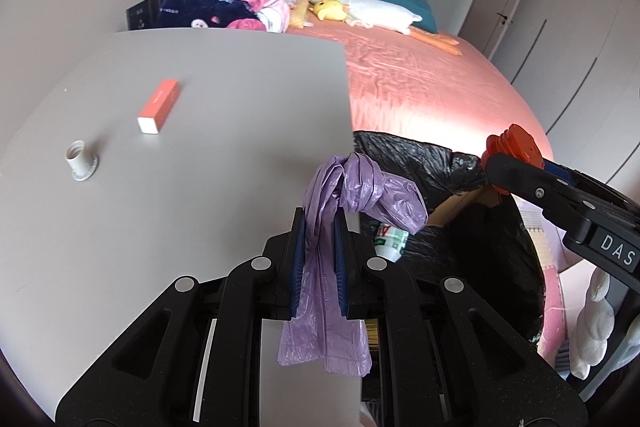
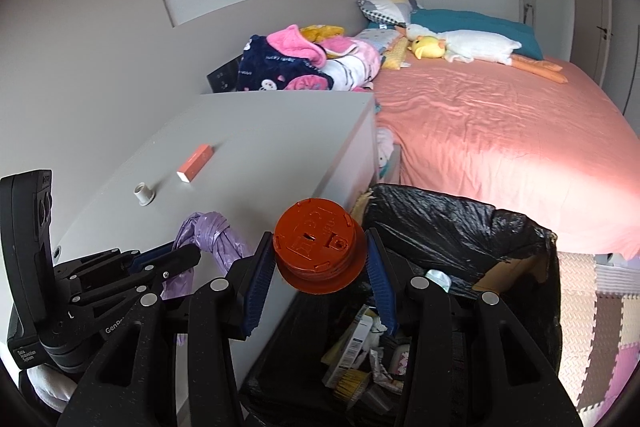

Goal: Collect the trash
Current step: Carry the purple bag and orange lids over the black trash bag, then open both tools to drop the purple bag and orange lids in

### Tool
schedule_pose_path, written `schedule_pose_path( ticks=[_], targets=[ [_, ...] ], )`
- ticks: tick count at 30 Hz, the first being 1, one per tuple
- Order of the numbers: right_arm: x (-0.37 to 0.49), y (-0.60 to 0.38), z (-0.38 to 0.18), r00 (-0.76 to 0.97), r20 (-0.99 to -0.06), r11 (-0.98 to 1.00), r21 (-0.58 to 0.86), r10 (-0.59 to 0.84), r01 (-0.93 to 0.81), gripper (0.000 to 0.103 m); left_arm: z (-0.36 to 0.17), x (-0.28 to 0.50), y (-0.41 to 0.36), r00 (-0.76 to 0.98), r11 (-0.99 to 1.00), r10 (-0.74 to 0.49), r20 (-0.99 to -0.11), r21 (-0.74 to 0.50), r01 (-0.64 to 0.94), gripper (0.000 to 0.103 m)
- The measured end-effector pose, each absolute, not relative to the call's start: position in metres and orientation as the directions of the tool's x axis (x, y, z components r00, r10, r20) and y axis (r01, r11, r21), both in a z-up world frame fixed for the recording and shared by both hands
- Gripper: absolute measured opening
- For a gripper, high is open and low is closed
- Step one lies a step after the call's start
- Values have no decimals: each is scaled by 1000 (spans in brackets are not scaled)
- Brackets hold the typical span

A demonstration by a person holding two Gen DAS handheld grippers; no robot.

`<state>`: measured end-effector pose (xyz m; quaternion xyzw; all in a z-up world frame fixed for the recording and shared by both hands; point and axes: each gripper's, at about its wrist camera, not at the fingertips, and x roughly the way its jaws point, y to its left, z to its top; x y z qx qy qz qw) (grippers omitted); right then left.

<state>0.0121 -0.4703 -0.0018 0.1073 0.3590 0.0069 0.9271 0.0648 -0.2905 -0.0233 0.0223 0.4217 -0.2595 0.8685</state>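
- Step in hand, as I read it: you are carrying two pieces of trash off the grey cabinet top (image 1: 200,187) toward the bin, one in each gripper.
- Your left gripper (image 1: 318,227) has its jaws nearly together, clamped on the knotted purple plastic bag (image 1: 360,195). The knot sits past the fingertips; the loose tail hangs down below them, over the cabinet's edge.
- Your right gripper (image 2: 320,251) holds its jaws partway apart, pressed on both sides of the orange-red round lid (image 2: 318,247). In the right wrist view the lid sits over the near rim of the bin.
- The bin lined with a black bag (image 2: 460,223) stands just beside the cabinet, between it and the bed (image 2: 500,131). It already holds boxes and paper scraps.
- Not yet collected: the orange box (image 1: 158,107) and the small white cap (image 1: 82,163), both on the cabinet top, well apart from either gripper.
- Next move, my judgement: bring each gripper fully over the bin's mouth before you let go. The lid looks nearly there; the purple bag seems short of the rim.
- Watch the bag's hanging tail: it may drape over the liner's edge or cling to the pads on release.
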Motion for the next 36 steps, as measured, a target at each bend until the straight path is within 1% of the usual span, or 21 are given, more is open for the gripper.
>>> schedule_pose_path(
  ticks=[22, 26, 28, 29, 30, 31, 32, 33, 34, 36],
  targets=[
    [-10, -532, -9, 740, -672, 948, 225, -17, 226, 47, -27, 50, -359, 406, 758, -512, -757, -174, 629, 13],
    [-13, -539, -9, 741, -671, 943, 227, -29, 242, 47, -30, 52, -365, 372, 736, -534, -759, -201, 646, 13],
    [-14, -543, -8, 742, -670, 939, 234, -33, 253, 47, -35, 54, -369, 325, 710, -553, -767, -230, 665, 13],
    [-15, -548, -7, 745, -666, 932, 251, -31, 263, 47, -38, 55, -372, 300, 702, -557, -775, -245, 669, 16],
    [-16, -551, -7, 750, -661, 926, 267, -25, 266, 47, -42, 57, -375, 269, 699, -552, -789, -261, 666, 22],
    [-19, -555, -7, 755, -655, 919, 281, -27, 276, 58, -47, 59, -377, 246, 702, -541, -804, -272, 658, 52],
    [-21, -558, -6, 759, -649, 915, 278, -47, 294, 72, -51, 61, -379, 236, 716, -521, -820, -270, 644, 84],
    [-25, -559, -3, 762, -642, 909, 265, -82, 321, 77, -51, 59, -379, 256, 725, -515, -818, -256, 640, 87],
    [-27, -560, -1, 767, -632, 907, 254, -106, 335, 81, -50, 57, -378, 293, 730, -515, -806, -233, 642, 87],
    [-29, -562, 1, 772, -626, 907, 252, -113, 337, 82, -45, 54, -378, 334, 734, -514, -790, -203, 649, 87]
  ],
)
